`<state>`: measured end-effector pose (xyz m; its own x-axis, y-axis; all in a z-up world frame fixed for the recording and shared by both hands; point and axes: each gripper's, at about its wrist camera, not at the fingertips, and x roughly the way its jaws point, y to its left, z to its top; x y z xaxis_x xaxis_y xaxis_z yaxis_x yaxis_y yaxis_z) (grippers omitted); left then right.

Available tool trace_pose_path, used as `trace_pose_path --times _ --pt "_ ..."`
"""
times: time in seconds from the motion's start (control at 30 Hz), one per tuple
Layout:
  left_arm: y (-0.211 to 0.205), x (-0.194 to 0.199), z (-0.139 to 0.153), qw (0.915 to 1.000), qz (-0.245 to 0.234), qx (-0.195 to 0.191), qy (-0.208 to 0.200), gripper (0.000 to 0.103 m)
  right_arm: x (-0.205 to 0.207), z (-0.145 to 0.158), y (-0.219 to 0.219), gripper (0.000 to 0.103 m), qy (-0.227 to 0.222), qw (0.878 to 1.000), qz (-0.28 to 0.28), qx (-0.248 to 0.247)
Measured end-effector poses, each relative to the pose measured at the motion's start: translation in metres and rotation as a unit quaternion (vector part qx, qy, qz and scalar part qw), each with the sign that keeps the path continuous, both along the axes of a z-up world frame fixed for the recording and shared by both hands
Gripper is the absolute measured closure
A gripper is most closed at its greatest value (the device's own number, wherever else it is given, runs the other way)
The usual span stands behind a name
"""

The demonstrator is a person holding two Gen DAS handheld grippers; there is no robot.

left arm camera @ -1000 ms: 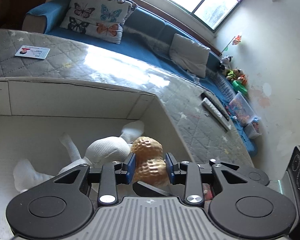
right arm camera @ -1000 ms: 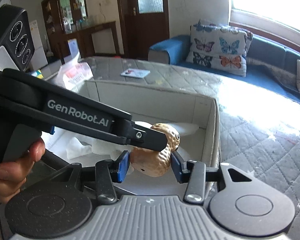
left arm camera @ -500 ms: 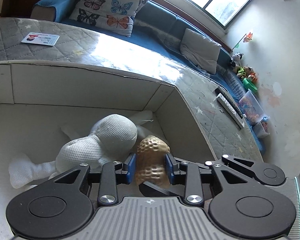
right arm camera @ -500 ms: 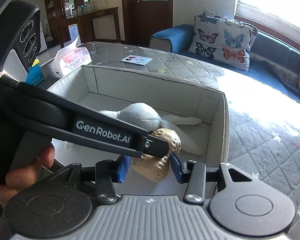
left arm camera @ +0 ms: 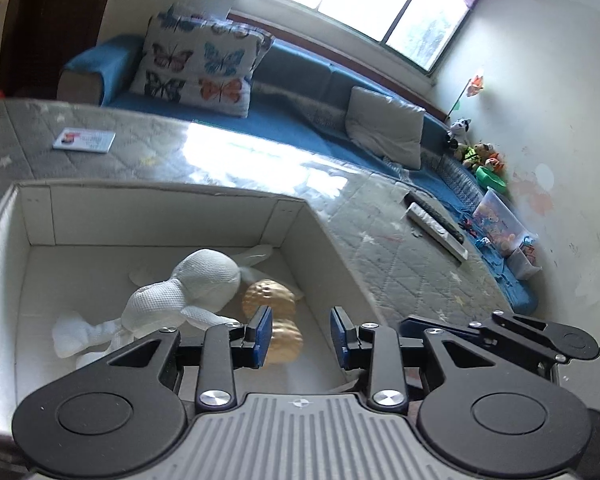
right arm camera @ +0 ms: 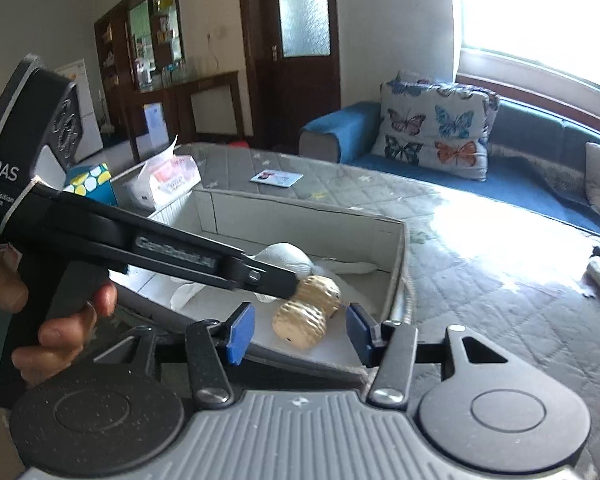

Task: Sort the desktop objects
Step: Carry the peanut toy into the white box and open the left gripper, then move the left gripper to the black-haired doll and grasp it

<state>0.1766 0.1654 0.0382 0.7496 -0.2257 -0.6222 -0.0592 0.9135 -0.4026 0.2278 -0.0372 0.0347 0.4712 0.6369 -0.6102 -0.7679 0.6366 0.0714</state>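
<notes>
Over box [right arm camera: 308,208] | peanut toy [right arm camera: 300,322] lying inside | right claw [right arm camera: 300,330] opening, clear

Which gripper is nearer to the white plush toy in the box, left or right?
Left. The left gripper sits right of the white plush toy; the right gripper, its jaws opening with the golden peanut between them, is farther right, beyond the left one.

Matt white paperboard box [left arm camera: 160,216], ridged golden peanut toy [right arm camera: 306,314], mesh-cloth doll [left arm camera: 188,284]

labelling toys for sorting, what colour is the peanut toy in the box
Golden tan with a ridged, dimpled shell; the right wrist view shows it best.
</notes>
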Motion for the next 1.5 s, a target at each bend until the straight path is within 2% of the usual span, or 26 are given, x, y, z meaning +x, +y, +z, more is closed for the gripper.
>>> trace_pose_path --times 0.03,0.1,0.17,0.23,0.37,0.57,0.8,1.17,1.5 --pt "-0.003 -0.006 0.003 1.0 -0.001 0.001 -0.005 0.069 -0.003 0.002 -0.007 0.041 -0.001 1.0 -0.003 0.003" --pt "-0.01 -0.016 0.007 0.9999 -0.006 0.001 -0.014 0.068 -0.011 0.003 -0.02 0.035 -0.006 1.0 -0.012 0.007" --pt "-0.018 -0.028 0.01 0.9997 -0.012 0.002 -0.022 0.068 -0.02 0.002 -0.036 0.034 -0.007 1.0 -0.02 0.011" --pt "-0.025 -0.039 0.01 0.9996 -0.018 0.003 -0.023 0.068 -0.027 -0.002 -0.049 0.026 -0.003 0.999 -0.028 0.014" --pt "-0.038 -0.059 0.004 0.9992 -0.033 -0.001 -0.025 0.068 -0.04 -0.012 -0.069 0.026 -0.001 0.999 -0.041 0.008" --pt "-0.056 -0.07 -0.011 0.9986 -0.05 -0.013 -0.012 0.068 -0.05 -0.036 -0.085 0.022 0.018 0.999 -0.049 0.001" --pt "-0.072 -0.061 -0.027 0.9969 -0.077 -0.018 0.008 0.067 -0.047 -0.058 -0.091 0.02 0.035 0.997 -0.068 -0.004" --pt "-0.082 -0.037 -0.046 0.9938 -0.093 -0.042 0.044 0.067 -0.031 -0.073 -0.094 0.015 0.051 0.996 -0.074 0.001" --pt "-0.084 -0.028 -0.049 0.9918 -0.098 -0.056 0.06 0.065 -0.029 -0.074 -0.085 0.014 0.026 0.997 -0.064 -0.016"
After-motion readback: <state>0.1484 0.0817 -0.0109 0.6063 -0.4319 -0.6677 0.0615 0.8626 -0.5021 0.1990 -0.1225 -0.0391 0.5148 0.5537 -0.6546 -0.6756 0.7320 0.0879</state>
